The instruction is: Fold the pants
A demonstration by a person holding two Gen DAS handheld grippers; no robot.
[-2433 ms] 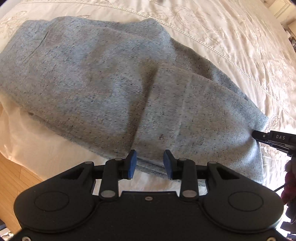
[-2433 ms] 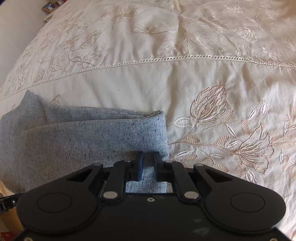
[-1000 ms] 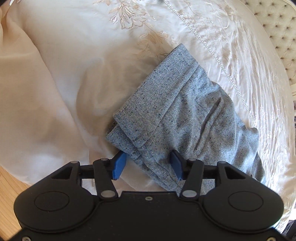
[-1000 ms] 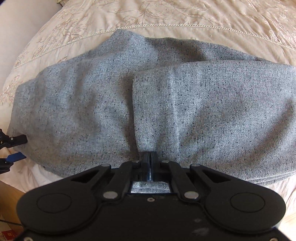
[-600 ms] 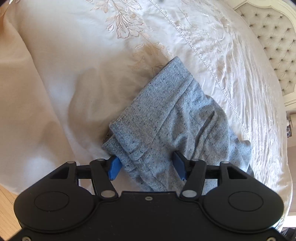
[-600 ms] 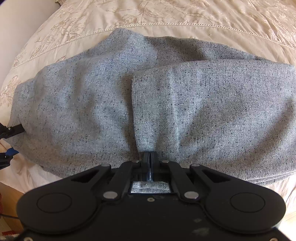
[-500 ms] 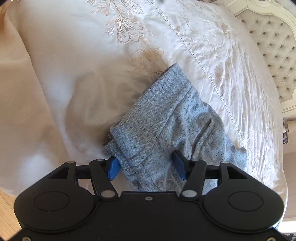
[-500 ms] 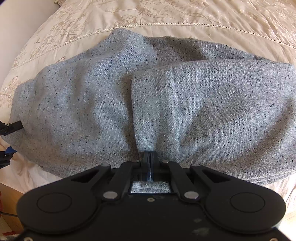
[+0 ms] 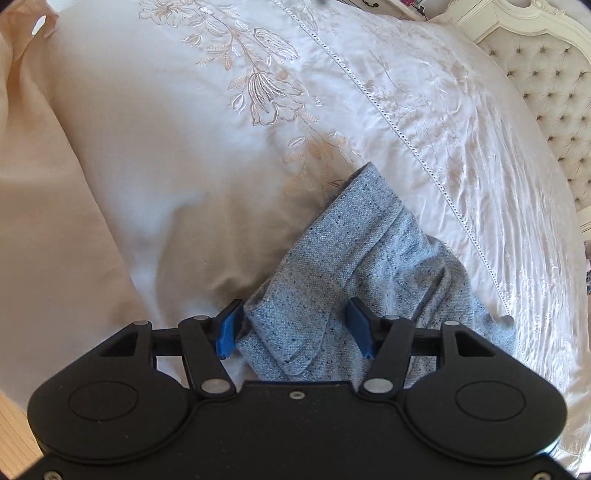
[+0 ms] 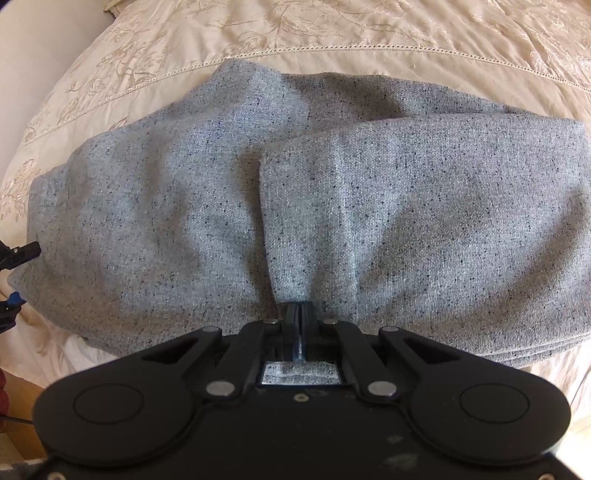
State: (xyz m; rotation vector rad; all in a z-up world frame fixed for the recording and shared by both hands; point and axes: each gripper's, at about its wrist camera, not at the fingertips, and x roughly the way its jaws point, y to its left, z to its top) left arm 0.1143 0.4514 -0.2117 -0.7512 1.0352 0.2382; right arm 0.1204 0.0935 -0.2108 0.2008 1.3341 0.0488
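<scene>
1. The pants were lying on the embroidered bedspread near the edge of the bed, already doubled over on themselves. In the right wrist view the grey fabric filled most of the frame, long axis running 9 to 3 o'clock, with a folded flap edge coming down toward the claw at about 12.

2. The right gripper was pressed fully together, pinching a tuck of the pants right at its tips. You could see the cloth gathering into a pucker there, so it definitely had hold of the fabric and wasn't just resting on it.

3. In the left wrist view the hemmed end of the pants ran from between the claw's fingers up toward 1 o'clock, ending in a cuffed corner on the bedspread. A tufted headboard sat out at 2 o'clock.

4. The left gripper was spread wide and opening further. The cuff sat between the blue pads; it ran close beside one pad, but neither looked to be pressing on it, so nothing was really held.

5. My read: the left side had let go of its end, and the right claw, being the only one gripping, was the one to place or release next.
</scene>
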